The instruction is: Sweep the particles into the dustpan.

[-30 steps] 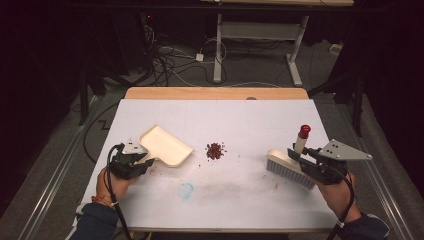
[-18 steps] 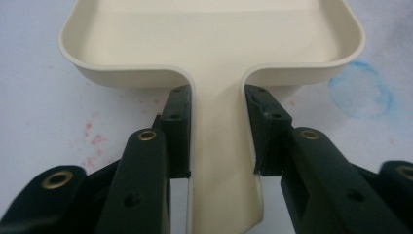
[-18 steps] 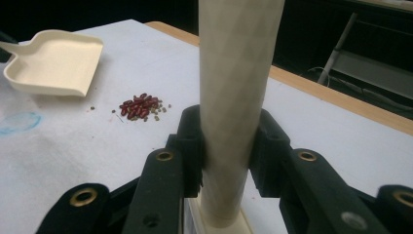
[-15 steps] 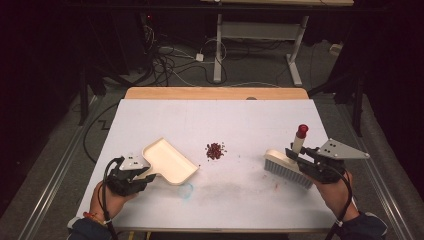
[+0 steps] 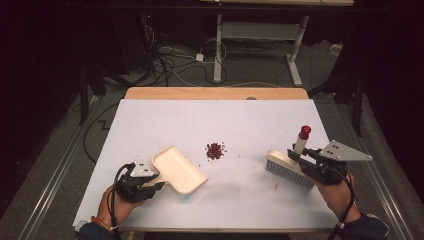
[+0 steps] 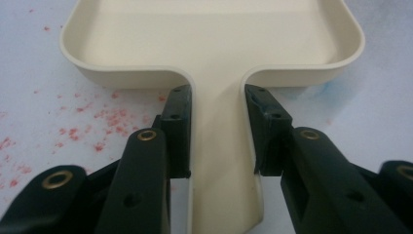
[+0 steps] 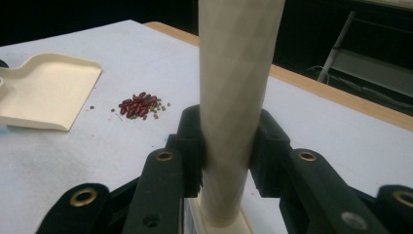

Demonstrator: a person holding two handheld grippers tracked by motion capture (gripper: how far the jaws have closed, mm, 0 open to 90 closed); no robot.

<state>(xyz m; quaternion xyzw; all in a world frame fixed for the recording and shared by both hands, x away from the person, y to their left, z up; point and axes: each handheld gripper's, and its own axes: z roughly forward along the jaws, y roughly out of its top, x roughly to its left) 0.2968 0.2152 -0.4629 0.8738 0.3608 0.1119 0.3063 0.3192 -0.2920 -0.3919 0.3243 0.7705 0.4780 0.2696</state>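
one dustpan (image 5: 178, 170) slid nearer one bean pile (image 5: 215, 150); one brush (image 5: 290, 165) stayed.

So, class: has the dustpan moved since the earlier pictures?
Yes. In the high view the dustpan, held by the left gripper, has slid right and nearer the table's front edge, closer to the beans.
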